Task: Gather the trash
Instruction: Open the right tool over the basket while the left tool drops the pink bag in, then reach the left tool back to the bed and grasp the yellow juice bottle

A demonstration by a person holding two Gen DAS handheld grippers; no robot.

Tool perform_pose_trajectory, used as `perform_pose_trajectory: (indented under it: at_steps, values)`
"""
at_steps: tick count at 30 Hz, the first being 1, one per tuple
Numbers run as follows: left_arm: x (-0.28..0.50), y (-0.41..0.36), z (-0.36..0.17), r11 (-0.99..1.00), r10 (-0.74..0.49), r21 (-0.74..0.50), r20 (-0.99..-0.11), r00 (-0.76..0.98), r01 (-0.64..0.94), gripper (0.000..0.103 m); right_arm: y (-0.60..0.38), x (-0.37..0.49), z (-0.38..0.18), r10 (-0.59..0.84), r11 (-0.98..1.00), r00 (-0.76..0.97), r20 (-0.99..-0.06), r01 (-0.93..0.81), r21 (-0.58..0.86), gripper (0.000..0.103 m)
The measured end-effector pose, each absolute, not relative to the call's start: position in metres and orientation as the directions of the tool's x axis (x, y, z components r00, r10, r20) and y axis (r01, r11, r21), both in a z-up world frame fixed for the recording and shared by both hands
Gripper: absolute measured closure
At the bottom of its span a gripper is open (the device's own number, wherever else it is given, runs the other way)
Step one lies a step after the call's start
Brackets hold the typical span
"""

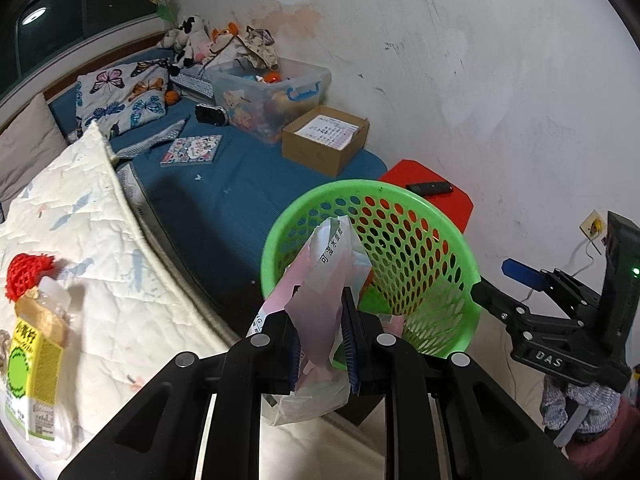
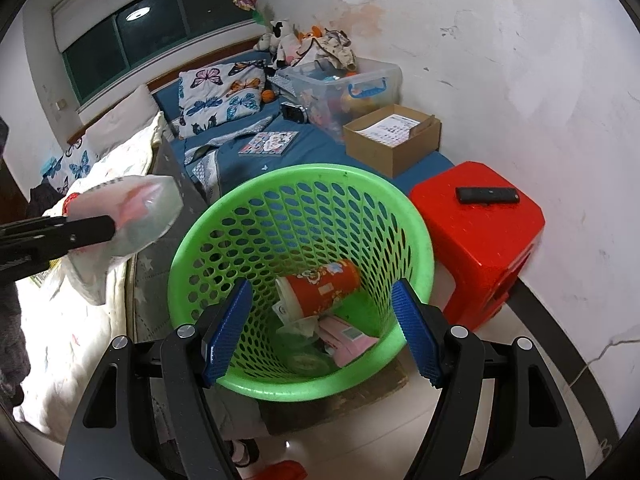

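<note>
My left gripper (image 1: 320,340) is clenched on a crumpled plastic wrapper (image 1: 320,280), just short of the green basket's (image 2: 416,216) near-left rim; my right gripper (image 2: 320,328), jaws apart and empty, straddles that basket's near rim.

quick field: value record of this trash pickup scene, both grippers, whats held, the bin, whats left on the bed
left hand-held gripper: shut on a crumpled plastic wrapper, near the bin
right hand-held gripper: open, holds nothing, fingers either side of the bin's near rim
bin: green perforated basket on the floor beside the bed
bin contents: red paper cup, pink packet, other scraps
left on bed: plastic bottle with yellow-green label, red mesh net
beside bin: red stool with a remote
</note>
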State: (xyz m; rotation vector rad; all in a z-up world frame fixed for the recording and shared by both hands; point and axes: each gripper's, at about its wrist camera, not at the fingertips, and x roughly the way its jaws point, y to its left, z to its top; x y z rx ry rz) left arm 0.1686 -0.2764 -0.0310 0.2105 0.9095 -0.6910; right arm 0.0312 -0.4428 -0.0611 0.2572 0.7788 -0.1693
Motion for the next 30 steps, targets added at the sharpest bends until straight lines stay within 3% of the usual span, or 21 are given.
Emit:
perform_pose_trajectory:
  at_steps: [10, 14, 16, 30]
  values:
    - [0.172, -0.321, -0.044, 0.727, -0.480, -0.126, -0.796, 0.368, 0.675, 0.083, -0.455, 0.019, -0.062, -0.069, 0.946, 0.699, -0.712, 0.273, 0.177, 0.031]
    - [0.169, -0.331, -0.046, 0.716, -0.487, -0.116, -0.790, 0.373, 0.689, 0.067, -0.459, 0.016, -0.062, -0.074, 0.942, 0.700, -0.710, 0.283, 0.181, 0.031]
    - [0.168, -0.333, -0.048, 0.713, -0.493, -0.121, -0.787, 0.370, 0.691, 0.052, -0.460, 0.014, -0.062, -0.076, 0.940, 0.700, -0.710, 0.287, 0.183, 0.031]
    - [0.167, -0.287, -0.045, 0.768, -0.472, -0.132, -0.778, 0.414, 0.627, 0.051, -0.445, 0.017, -0.055, -0.047, 0.950, 0.709, -0.704, 0.249, 0.187, 0.031]
